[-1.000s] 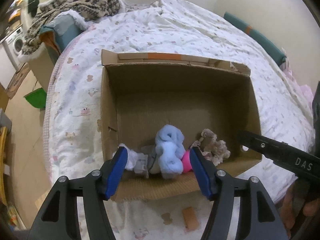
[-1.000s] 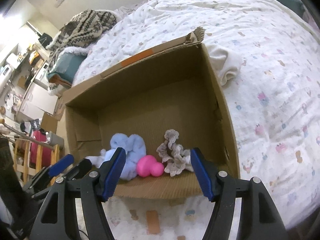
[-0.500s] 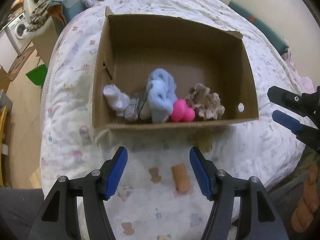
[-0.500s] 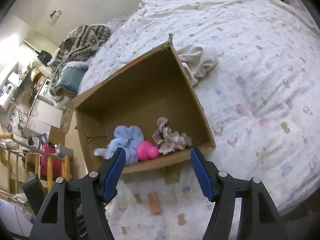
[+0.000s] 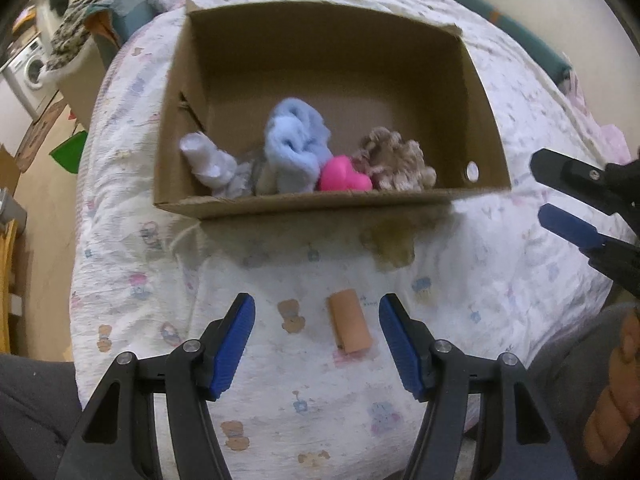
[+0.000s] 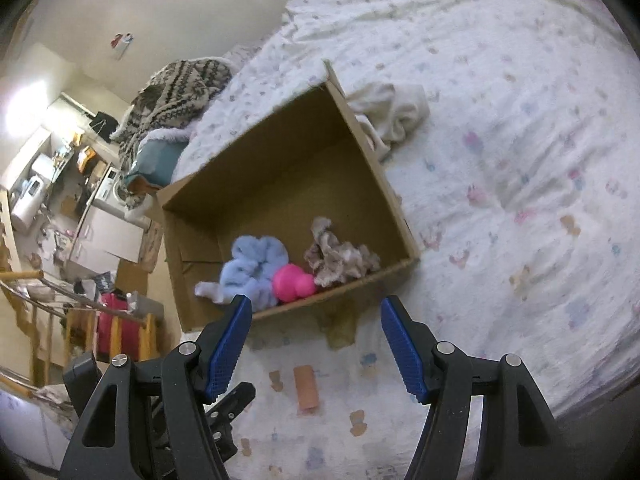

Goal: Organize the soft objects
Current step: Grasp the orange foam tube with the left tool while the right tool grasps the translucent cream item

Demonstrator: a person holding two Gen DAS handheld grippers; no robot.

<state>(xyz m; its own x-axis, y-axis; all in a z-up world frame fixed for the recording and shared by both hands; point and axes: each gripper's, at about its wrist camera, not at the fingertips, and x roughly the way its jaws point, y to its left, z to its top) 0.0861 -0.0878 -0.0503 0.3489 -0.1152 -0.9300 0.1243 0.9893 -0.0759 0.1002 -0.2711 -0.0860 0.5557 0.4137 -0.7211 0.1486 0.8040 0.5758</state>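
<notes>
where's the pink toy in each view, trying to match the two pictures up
Left wrist: the pink toy lies at the cardboard box's near wall, just above picture centre.
Right wrist: the pink toy sits left of centre, inside the same near wall.
Shared landmark: the light blue fluffy cloth touches its left side in both views.

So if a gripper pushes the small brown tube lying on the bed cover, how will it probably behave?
The small brown tube looks like a short cardboard cylinder lying on its side, so it would probably roll sideways when pushed. It seems light and hollow, so the jaws might crush it. The quilted bed cover under it is soft, which may slow any rolling.
</notes>
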